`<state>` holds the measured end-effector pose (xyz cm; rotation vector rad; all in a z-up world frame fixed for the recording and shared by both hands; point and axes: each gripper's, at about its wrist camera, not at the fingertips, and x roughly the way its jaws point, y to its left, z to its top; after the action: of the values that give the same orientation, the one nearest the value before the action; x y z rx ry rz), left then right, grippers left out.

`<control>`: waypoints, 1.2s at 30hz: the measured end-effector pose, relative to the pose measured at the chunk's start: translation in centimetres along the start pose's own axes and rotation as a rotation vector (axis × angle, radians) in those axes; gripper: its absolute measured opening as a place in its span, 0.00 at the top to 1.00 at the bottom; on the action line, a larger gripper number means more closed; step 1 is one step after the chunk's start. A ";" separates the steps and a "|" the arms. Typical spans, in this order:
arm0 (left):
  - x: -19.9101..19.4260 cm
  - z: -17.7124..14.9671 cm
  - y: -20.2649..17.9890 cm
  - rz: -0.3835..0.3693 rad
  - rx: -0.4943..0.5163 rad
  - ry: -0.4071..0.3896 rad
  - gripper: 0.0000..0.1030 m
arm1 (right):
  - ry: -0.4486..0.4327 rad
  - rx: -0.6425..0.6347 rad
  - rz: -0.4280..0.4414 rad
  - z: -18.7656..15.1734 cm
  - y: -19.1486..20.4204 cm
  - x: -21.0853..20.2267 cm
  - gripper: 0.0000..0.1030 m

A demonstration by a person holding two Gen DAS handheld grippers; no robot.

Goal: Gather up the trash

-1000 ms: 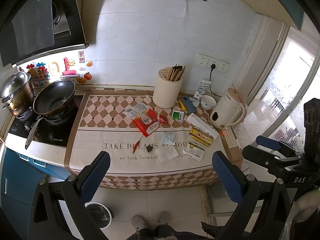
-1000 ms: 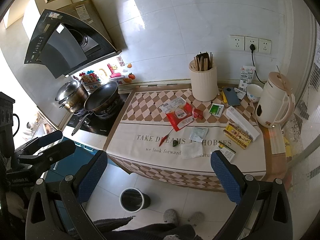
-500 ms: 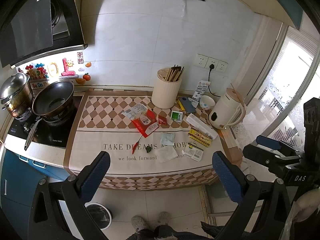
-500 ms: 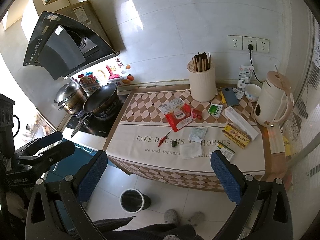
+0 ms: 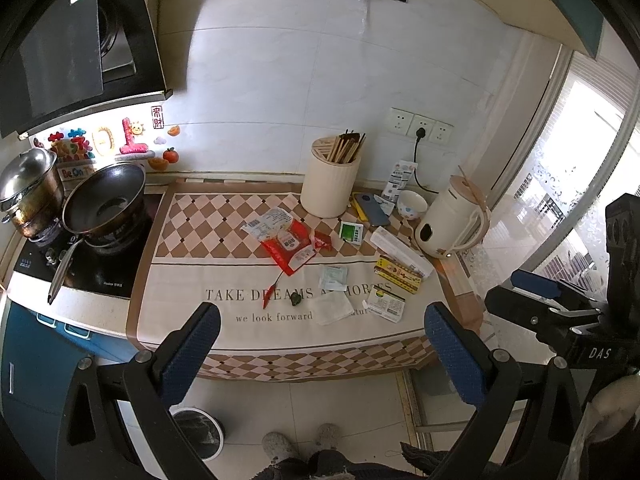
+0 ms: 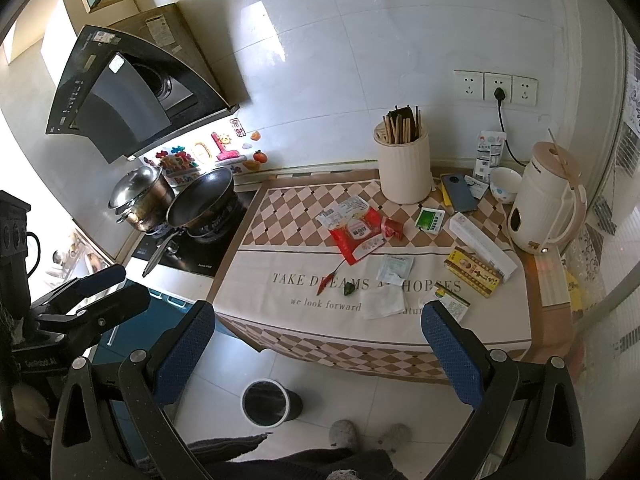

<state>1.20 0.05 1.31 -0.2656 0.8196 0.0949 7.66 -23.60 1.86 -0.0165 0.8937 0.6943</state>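
Note:
Litter lies on the cloth-covered counter [image 5: 188, 280]: a red wrapper [image 5: 290, 246] with a white printed wrapper [image 5: 266, 222] beside it, a red chili [image 5: 272, 290], a white sachet [image 5: 333, 278], a crumpled tissue [image 5: 331, 308] and a small printed packet [image 5: 386, 304]. The right wrist view shows the same red wrapper [image 6: 358, 236] and tissue [image 6: 382, 302]. A round trash bin [image 6: 266, 402] stands on the floor in front of the counter. My left gripper [image 5: 320, 320] and right gripper [image 6: 318, 316] both hover open and empty, short of the counter's front edge.
At the back stand a cream chopstick canister [image 5: 329, 192], a kettle [image 5: 450, 224], a bowl [image 5: 412, 204] and a phone [image 5: 374, 208]. A yellow box [image 5: 398, 274] and a long white box [image 5: 400, 250] lie on the right. A wok [image 5: 104, 200] and a pot [image 5: 28, 192] sit on the stove at the left.
Both views drift only slightly. Nothing on the counter has moved, and both grippers stay open.

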 end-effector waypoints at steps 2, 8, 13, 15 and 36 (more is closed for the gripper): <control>0.0 -0.1 0.0 0.001 -0.002 -0.001 0.00 | -0.002 0.004 0.000 0.1 -0.1 0.0 0.00; 0.0 -0.1 -0.1 0.001 -0.001 -0.002 0.00 | -0.001 0.004 0.001 0.2 -0.2 0.0 0.00; 0.0 -0.1 -0.2 0.000 0.000 -0.002 0.00 | -0.001 0.004 0.002 0.2 -0.2 0.0 0.00; 0.1 0.2 -0.4 0.000 0.002 -0.001 0.00 | 0.000 0.004 0.002 0.2 -0.2 0.0 0.00; 6.7 1.8 0.0 0.247 0.022 -0.008 0.00 | -0.003 0.079 -0.066 1.2 -1.0 2.3 0.00</control>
<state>7.08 0.39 -2.43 -0.1418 0.8420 0.3180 10.02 -22.78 0.70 0.0257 0.9130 0.5969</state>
